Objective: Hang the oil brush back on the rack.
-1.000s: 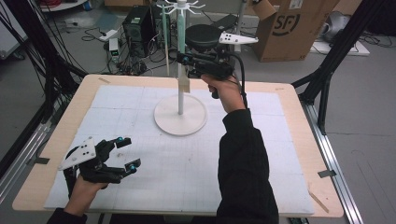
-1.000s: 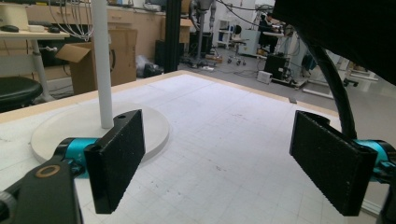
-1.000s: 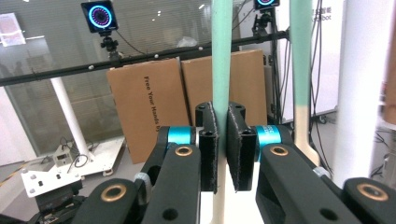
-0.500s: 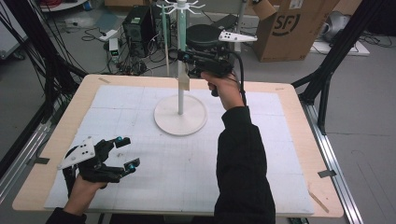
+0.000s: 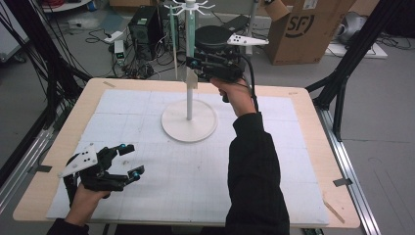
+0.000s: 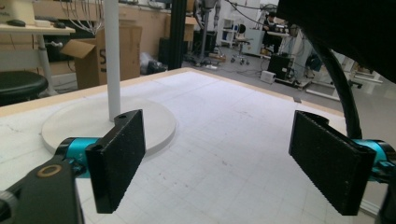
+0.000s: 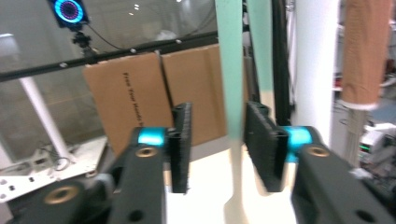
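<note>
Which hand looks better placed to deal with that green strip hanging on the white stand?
The right. Its tongs have just opened around the hanging green strip, while the left tongs rest open near the table's front edge.

The right claw [image 5: 192, 62] was black with teal pivots and a grey plate; a black sleeve [image 5: 254, 181] covered that arm.

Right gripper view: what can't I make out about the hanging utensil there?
- Teal-handled utensil: both ends cut off by the frame edges.
- Its contact with the right gripper pads: blurred; jaws have just been opening around it.
- High view: its lower end overlaps the stand pole.
</note>
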The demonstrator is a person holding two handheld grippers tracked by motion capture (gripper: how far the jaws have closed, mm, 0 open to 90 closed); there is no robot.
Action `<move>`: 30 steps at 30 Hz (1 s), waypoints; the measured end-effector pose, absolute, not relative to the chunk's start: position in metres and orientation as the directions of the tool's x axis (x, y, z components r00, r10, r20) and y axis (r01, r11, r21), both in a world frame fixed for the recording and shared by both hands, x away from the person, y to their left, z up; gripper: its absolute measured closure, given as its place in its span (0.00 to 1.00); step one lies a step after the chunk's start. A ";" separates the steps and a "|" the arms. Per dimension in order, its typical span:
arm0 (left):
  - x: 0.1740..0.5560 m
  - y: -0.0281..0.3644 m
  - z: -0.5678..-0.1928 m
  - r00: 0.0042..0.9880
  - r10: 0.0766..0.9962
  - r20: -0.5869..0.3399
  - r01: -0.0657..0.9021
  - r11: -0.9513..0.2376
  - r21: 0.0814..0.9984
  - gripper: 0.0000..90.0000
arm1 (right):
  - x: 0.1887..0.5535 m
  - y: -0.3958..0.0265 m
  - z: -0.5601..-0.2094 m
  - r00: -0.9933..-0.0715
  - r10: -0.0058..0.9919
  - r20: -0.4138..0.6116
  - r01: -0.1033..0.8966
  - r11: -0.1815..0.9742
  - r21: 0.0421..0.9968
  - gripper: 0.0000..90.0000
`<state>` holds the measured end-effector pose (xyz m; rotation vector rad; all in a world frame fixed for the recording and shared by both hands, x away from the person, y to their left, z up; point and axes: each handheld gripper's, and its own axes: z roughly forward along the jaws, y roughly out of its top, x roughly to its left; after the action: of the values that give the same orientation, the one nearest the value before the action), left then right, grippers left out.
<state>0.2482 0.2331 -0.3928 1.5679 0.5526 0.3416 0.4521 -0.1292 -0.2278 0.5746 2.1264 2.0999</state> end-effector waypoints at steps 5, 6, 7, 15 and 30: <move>0.249 0.238 -0.393 0.825 0.552 -0.119 0.136 0.011 0.991 0.21 | 0.438 -0.140 -0.232 -0.893 0.432 0.126 0.159 0.040 0.986 0.47; 0.250 0.239 -0.394 0.822 0.556 -0.120 0.135 0.014 0.991 0.21 | 0.434 -0.144 -0.234 -0.890 0.440 0.118 0.155 0.048 0.987 0.46; 0.249 0.240 -0.394 0.819 0.560 -0.125 0.139 0.017 0.990 0.21 | 0.429 -0.148 -0.236 -0.886 0.452 0.103 0.144 0.058 0.988 0.46; 0.250 0.246 -0.399 0.793 0.595 -0.127 0.133 0.033 0.991 0.21 | 0.385 -0.191 -0.273 -0.827 0.563 0.010 0.112 0.147 0.983 0.39; 0.250 0.244 -0.404 0.776 0.618 -0.122 0.114 0.053 0.992 0.20 | 0.286 -0.267 -0.369 -0.696 0.718 -0.001 0.155 0.151 0.976 0.32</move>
<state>0.2496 0.2436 -0.4045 1.4910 0.6228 0.4237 0.2864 -0.2668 -0.3687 0.8296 1.9608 1.5738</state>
